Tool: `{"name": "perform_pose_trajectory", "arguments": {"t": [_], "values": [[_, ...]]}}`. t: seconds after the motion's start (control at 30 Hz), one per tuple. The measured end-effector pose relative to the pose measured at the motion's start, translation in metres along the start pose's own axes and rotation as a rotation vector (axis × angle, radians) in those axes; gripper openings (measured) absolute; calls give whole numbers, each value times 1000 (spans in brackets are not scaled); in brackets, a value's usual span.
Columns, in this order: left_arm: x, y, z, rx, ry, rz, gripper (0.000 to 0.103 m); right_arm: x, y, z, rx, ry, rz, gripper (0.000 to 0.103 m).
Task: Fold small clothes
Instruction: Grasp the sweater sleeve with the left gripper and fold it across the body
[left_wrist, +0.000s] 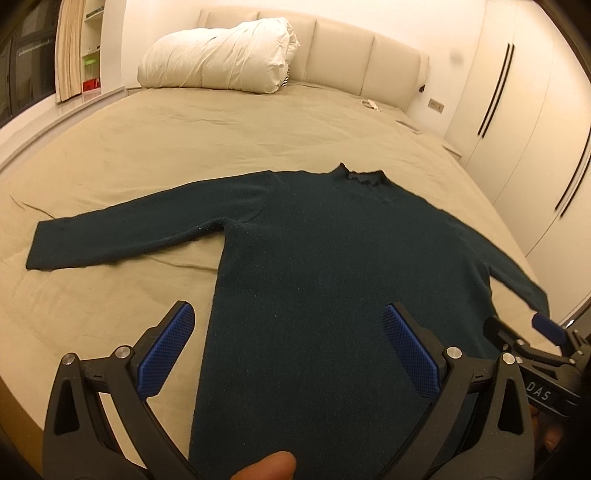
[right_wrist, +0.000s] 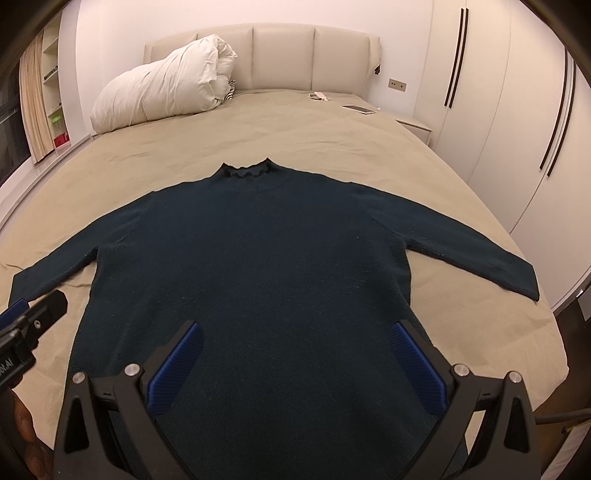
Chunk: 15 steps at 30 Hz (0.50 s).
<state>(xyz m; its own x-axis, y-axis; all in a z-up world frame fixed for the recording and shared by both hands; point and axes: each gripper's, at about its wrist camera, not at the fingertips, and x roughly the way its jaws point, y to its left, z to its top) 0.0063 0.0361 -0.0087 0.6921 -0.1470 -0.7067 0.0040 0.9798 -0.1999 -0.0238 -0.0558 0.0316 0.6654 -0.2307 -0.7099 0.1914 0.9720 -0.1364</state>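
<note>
A dark teal long-sleeved sweater (left_wrist: 325, 258) lies flat on the bed, collar away from me, both sleeves spread out sideways; it also shows in the right wrist view (right_wrist: 258, 258). My left gripper (left_wrist: 288, 328) is open and empty above the sweater's lower left part, its left finger over the sheet. My right gripper (right_wrist: 295, 350) is open and empty above the lower middle of the sweater. The right gripper also shows at the right edge of the left wrist view (left_wrist: 546, 328). The left gripper's finger shows at the left edge of the right wrist view (right_wrist: 33, 314).
The bed has a beige sheet (left_wrist: 184, 140) and a padded headboard (right_wrist: 284, 55). A rolled white duvet (left_wrist: 221, 59) lies at the head. A phone (right_wrist: 360, 109) and small items (right_wrist: 319, 96) lie near the far right corner. White wardrobes (right_wrist: 517, 110) stand on the right.
</note>
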Motion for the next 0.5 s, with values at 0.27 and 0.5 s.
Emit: {"name": "perform_pose_trajectory", "arguments": {"t": [0.27, 0.5], "values": [[25, 65, 13, -149, 48, -178, 103, 15, 20, 14, -22, -16, 79, 103], [33, 198, 21, -489, -1, -209, 103, 23, 53, 36, -37, -53, 257, 100]]}}
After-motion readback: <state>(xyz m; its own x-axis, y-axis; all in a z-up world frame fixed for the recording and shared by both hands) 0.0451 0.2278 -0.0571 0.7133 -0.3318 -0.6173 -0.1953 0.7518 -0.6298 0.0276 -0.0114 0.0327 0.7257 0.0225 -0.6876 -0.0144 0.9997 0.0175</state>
